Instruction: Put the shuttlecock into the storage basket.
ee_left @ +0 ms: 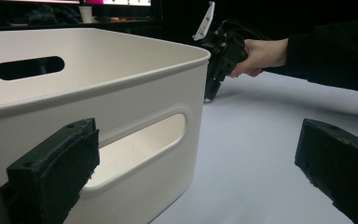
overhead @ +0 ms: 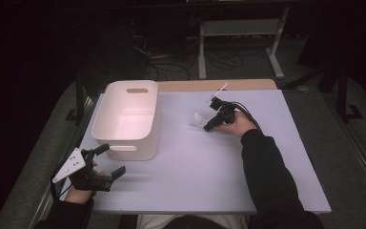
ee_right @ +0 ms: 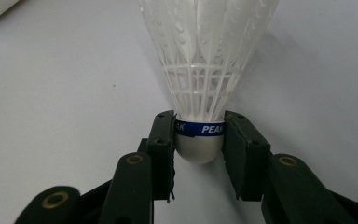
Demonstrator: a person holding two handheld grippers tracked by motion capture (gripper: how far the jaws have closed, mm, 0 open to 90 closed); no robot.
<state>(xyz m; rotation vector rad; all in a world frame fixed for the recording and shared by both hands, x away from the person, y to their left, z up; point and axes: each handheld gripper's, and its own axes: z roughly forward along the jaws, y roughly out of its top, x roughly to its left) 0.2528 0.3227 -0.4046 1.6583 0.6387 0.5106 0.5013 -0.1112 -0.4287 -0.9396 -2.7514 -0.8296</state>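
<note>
Shuttlecock (ee_right: 200,70) clamped at cork by right tool (ee_right: 199,140).

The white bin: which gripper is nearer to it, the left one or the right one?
Left. The left gripper sits open just beside the near wall of the white bin. The right gripper is farther off across the table, shut on the shuttlecock.
</note>
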